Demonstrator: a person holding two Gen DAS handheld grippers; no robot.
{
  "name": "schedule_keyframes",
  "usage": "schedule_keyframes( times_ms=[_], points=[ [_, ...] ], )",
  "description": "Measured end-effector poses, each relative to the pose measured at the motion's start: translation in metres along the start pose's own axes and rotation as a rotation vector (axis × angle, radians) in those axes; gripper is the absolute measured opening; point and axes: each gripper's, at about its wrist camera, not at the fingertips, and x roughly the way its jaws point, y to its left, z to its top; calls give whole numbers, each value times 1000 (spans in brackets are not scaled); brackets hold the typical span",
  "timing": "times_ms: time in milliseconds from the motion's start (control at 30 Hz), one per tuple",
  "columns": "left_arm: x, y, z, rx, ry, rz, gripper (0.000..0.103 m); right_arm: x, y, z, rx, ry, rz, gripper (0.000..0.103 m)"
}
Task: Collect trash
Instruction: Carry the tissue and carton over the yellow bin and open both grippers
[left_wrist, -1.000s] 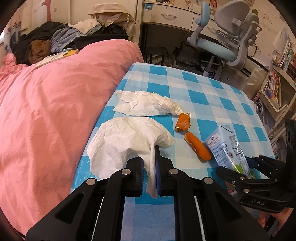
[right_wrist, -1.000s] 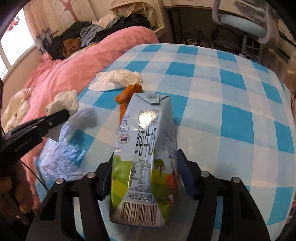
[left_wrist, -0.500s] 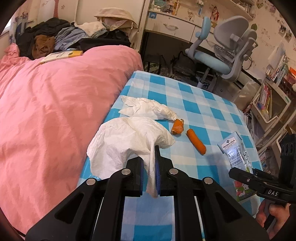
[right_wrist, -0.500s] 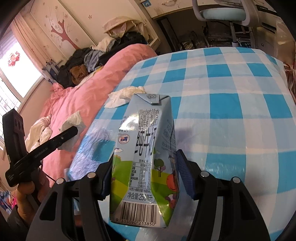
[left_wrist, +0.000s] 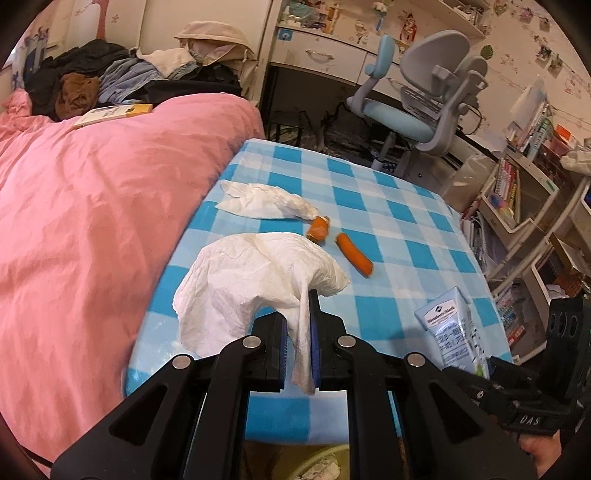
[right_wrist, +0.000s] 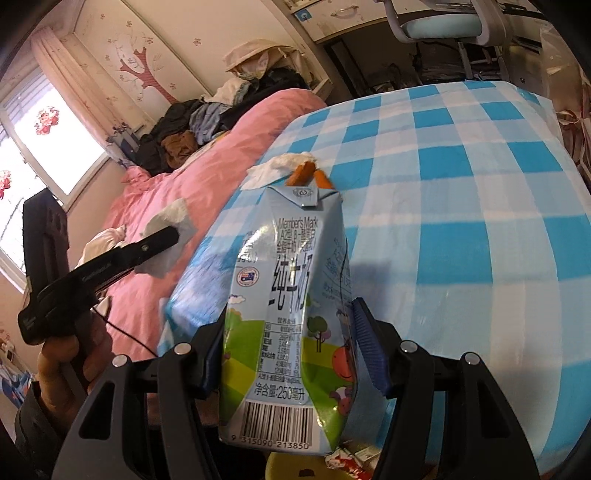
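My left gripper (left_wrist: 297, 347) is shut on a crumpled white tissue (left_wrist: 255, 284) that hangs over the near edge of the blue checked table (left_wrist: 399, 221). In the right wrist view that gripper (right_wrist: 166, 236) shows at the left with the tissue (right_wrist: 168, 225), held by a hand. My right gripper (right_wrist: 291, 343) is shut on a blue and green milk carton (right_wrist: 291, 295), held upright off the table; the carton (left_wrist: 448, 328) also shows at the lower right of the left wrist view. A second tissue (left_wrist: 262, 201) and two orange peel pieces (left_wrist: 317, 228) (left_wrist: 354, 254) lie on the cloth.
A pink bed (left_wrist: 92, 221) runs along the table's left side, with piled clothes (left_wrist: 122, 77) at its far end. A grey and blue desk chair (left_wrist: 417, 110) and bookshelves (left_wrist: 517, 192) stand beyond and to the right. A yellow bin rim (left_wrist: 317, 458) with scraps inside sits below the near edge.
Both grippers have drawn back from the table toward its near edge and lifted a little, each keeping its hold. The bin rim has come into view below.
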Motion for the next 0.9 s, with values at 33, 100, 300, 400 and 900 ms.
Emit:
schedule_keyframes(
  times_ms=[33, 100, 300, 400, 900],
  points=[
    [-2, -2, -2, 1, 0, -3, 10, -2, 1, -3, -2, -1, 4, 60],
    [-7, -7, -8, 5, 0, -11, 10, -6, 4, -8, -8, -5, 13, 60],
    [-23, -28, -34, 38, 6, -26, 10, -18, 11, -31, -10, 10, 38, 60],
    [-29, -39, -52, 56, 19, -28, 10, -22, 16, -46, -16, 34, 40, 60],
    [-54, -64, -116, 97, 58, -35, 10, -29, 21, -132, 3, 244, -2, 60]
  ],
)
